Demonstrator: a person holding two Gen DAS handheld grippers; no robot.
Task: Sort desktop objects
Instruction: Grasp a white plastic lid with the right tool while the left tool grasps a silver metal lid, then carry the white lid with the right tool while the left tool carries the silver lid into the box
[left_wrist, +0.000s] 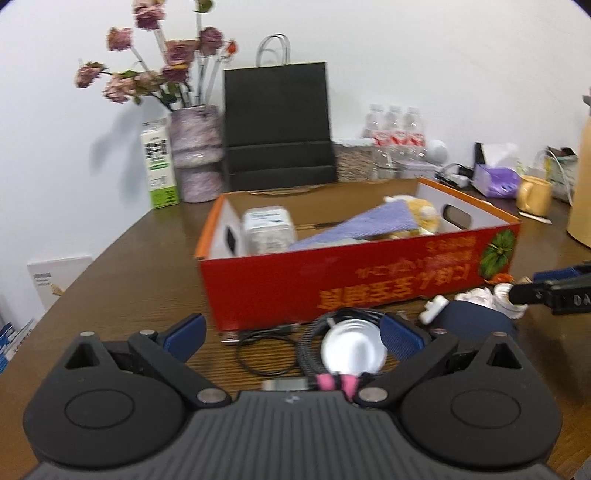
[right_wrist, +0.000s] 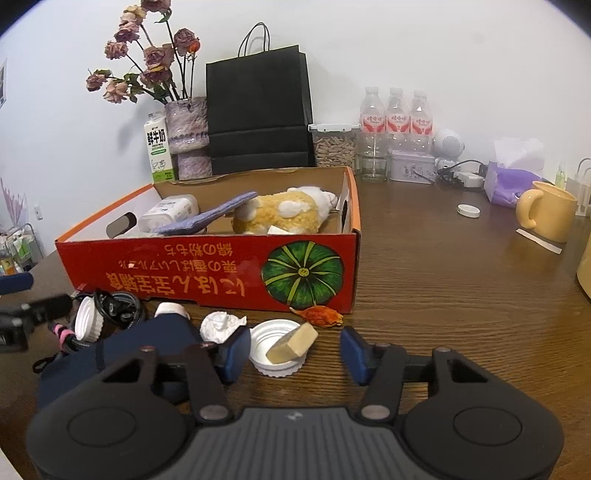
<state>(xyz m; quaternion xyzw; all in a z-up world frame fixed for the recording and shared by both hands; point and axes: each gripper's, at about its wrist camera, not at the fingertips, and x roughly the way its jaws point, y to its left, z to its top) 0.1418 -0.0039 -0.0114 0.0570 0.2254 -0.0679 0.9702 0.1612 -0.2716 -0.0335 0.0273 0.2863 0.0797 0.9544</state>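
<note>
Right wrist view: the wooden desk (right_wrist: 443, 280) fills the frame, with the red cardboard box (right_wrist: 207, 273) sat at centre left, open-topped. Inside it a yellow plush toy (right_wrist: 284, 216), a purple flat piece (right_wrist: 210, 216) and a white container (right_wrist: 170, 216) are already held. Clutter is left on the desk just near of the box front: a dark blue pouch (right_wrist: 147, 339), a black cable bundle (right_wrist: 118, 306), a white lid (right_wrist: 275, 350) with a beige wedge (right_wrist: 293, 343) resting in it, crumpled tissue (right_wrist: 221, 325), an orange dried scrap (right_wrist: 319, 315).

The right gripper (right_wrist: 293, 352) is seen with fingers spread apart, bracketing the white lid, nothing clamped. In the left wrist view the left gripper (left_wrist: 291, 336) is likewise wide apart, with a second white cap (left_wrist: 352, 349) sat between its fingers toward the right one, over the cable coil (left_wrist: 317, 332); contact cannot be told through blur.

Judged step: pick-up of the lid for dropping into the box. For a clean grasp, the fingers should be lowered until the lid wall is spanned across its widest part, then closed evenly; the loose wedge is likely to be tipped out if the lid is tilted, so it should be kept level. On the left, the cable should be kept out of the pinch.
</note>
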